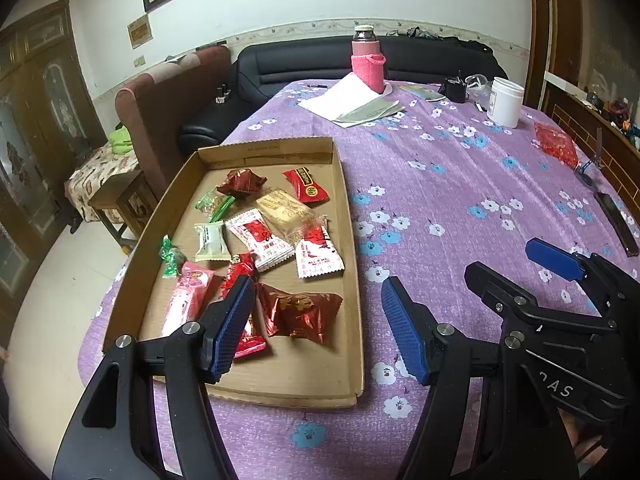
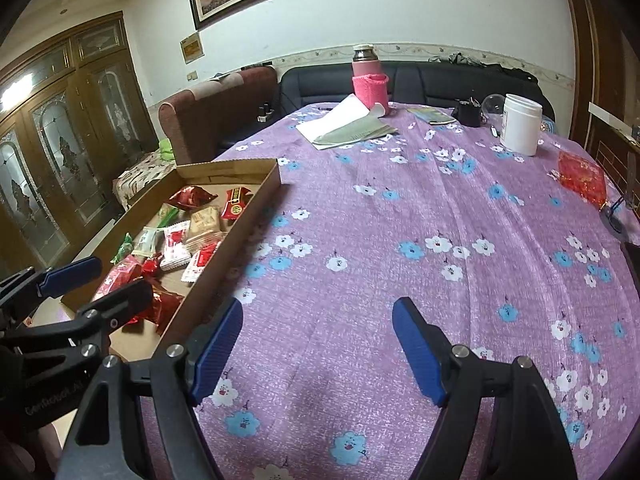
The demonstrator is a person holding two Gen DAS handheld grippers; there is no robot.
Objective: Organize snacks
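Observation:
A shallow cardboard tray (image 1: 349, 240) lies on the purple flowered tablecloth (image 1: 440, 184) and holds several wrapped snacks. Among them are a dark red foil packet (image 1: 300, 312), two white-and-red packets (image 1: 260, 244), a beige packet (image 1: 284, 208) and a green candy (image 1: 170, 256). My left gripper (image 1: 316, 292) hangs open over the tray's near end, above the foil packet, with nothing pinched. My right gripper (image 2: 318, 312) is open over bare cloth to the right of the tray (image 2: 240, 220). Each gripper shows in the other's view: the right gripper (image 1: 498, 258) and the left gripper (image 2: 120, 276).
At the table's far end stand a bottle in a pink sleeve (image 1: 368, 64), a white jar (image 1: 506, 102) and loose papers (image 1: 348, 100). A red bag (image 1: 556, 144) and a dark flat device (image 1: 618, 224) lie at the right edge. A sofa and an armchair stand beyond.

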